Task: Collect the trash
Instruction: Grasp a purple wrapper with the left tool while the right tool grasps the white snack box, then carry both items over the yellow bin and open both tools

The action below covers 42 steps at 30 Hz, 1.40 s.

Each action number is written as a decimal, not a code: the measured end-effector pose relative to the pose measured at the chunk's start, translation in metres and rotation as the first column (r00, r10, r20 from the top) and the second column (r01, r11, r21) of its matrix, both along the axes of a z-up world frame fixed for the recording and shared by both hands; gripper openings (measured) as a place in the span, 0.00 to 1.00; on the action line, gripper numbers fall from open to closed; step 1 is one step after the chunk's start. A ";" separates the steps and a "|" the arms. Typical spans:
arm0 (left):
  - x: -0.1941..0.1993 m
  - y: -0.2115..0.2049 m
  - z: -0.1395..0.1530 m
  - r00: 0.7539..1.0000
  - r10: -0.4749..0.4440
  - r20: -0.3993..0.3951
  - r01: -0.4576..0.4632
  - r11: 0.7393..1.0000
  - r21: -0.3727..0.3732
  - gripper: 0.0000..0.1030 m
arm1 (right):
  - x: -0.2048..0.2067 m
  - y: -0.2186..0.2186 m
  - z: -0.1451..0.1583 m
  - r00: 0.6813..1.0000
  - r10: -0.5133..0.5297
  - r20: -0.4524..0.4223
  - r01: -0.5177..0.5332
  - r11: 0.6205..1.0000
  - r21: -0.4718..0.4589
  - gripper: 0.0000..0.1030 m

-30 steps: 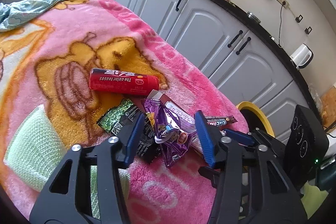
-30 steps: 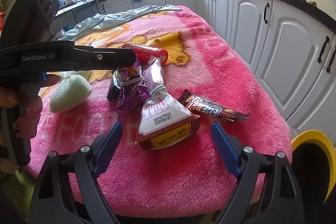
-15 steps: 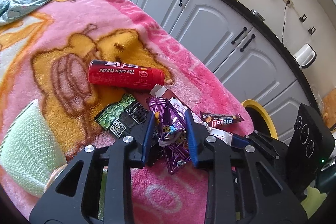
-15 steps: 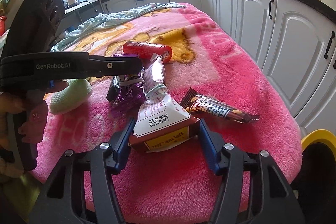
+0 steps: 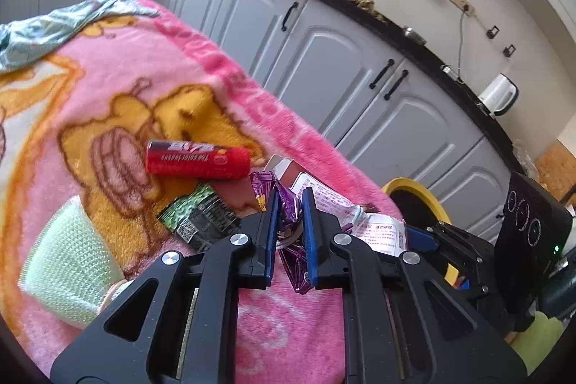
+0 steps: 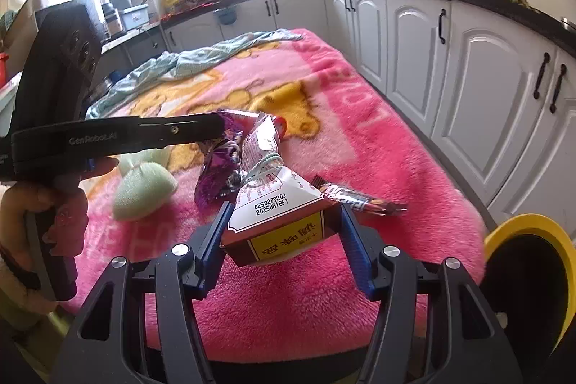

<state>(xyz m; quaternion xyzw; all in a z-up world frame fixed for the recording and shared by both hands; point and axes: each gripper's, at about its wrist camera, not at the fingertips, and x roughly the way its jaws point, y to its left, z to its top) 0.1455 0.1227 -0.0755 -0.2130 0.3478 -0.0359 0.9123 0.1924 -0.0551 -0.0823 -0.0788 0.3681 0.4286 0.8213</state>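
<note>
My left gripper [image 5: 289, 204] is shut on a crumpled purple wrapper [image 5: 288, 222], lifted a little off the pink blanket; the wrapper also shows in the right wrist view [image 6: 216, 171]. My right gripper [image 6: 284, 222] is shut on a brown and white tied snack bag [image 6: 277, 218], which also shows in the left wrist view [image 5: 374, 229]. A red tube [image 5: 198, 160], a green and black packet [image 5: 199, 218] and a chocolate bar wrapper [image 6: 360, 198] lie on the blanket.
A yellow-rimmed black bin [image 6: 529, 279] stands by the table's right corner, also in the left wrist view [image 5: 414, 204]. A pale green knitted pouch [image 6: 142, 189] lies at left. A teal cloth [image 6: 201, 60] lies at the far end. Grey cabinets [image 5: 324, 67] run alongside.
Both grippers closed: the left on the purple wrapper, the right on the snack bag. Both items now sit lifted slightly off the blanket.
</note>
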 end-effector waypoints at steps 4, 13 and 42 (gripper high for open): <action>-0.004 -0.007 0.016 0.999 -0.019 0.040 0.019 1.000 0.003 0.08 | -0.003 -0.014 0.013 0.999 -0.032 0.007 0.032 0.999 0.015 0.54; -0.009 -0.035 0.042 0.992 -0.081 0.102 0.079 0.997 0.020 0.08 | -0.008 -0.045 0.037 0.994 -0.095 0.052 0.093 0.995 0.040 0.54; 0.054 -0.173 0.056 0.940 -0.312 0.136 0.306 0.950 0.065 0.08 | -0.004 -0.230 0.057 0.849 -0.524 0.068 0.522 0.851 0.050 0.55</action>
